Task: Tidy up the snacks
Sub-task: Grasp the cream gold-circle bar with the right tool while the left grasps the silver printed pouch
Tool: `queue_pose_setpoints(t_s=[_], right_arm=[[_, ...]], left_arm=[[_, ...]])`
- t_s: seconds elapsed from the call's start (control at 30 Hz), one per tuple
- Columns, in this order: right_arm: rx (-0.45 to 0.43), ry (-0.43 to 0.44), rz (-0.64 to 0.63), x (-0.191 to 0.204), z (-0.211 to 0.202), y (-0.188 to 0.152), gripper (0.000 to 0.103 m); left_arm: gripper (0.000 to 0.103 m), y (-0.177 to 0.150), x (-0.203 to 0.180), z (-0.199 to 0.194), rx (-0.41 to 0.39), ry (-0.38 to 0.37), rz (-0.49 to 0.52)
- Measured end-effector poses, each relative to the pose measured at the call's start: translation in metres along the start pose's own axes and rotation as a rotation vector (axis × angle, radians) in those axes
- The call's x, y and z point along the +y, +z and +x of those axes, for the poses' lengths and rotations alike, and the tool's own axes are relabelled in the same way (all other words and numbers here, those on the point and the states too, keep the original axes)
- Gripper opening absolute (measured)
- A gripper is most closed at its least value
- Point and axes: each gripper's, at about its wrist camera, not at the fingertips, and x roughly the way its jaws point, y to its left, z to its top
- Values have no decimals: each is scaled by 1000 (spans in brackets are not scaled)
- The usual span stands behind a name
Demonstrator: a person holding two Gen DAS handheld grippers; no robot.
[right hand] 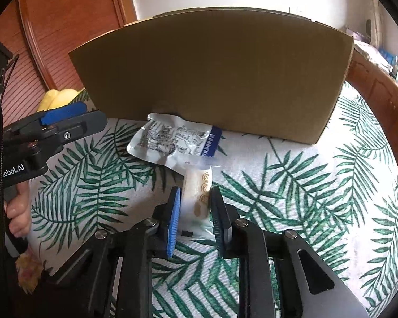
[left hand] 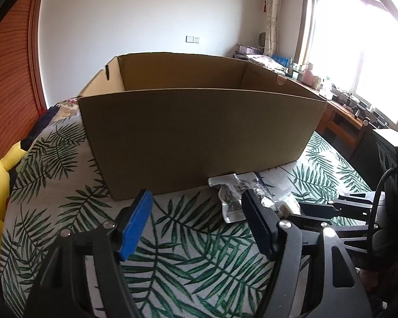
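Right gripper (right hand: 194,209) jaws clamped on small white biscuit packet (right hand: 197,196), long axis pointing at open brown cardboard box (right hand: 212,74) ahead; left gripper (left hand: 196,225) half-open, empty.

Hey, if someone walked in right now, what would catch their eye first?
The big open cardboard box on the leaf-print bedspread. In front of it, the right gripper is closed on a small white snack pack, with a silvery packet lying against the box's near wall.
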Motion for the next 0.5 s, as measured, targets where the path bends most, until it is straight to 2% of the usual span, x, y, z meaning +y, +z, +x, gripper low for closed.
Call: queue_pose_setpoints(t_s=[0.27, 0.5], right_arm=[[-48, -30, 21, -34, -27, -7, 20], [-58, -56, 26, -62, -37, -20, 20]], left_arm=[[70, 11, -29, 16, 23, -23, 41], [70, 15, -48, 37, 75, -6, 65]])
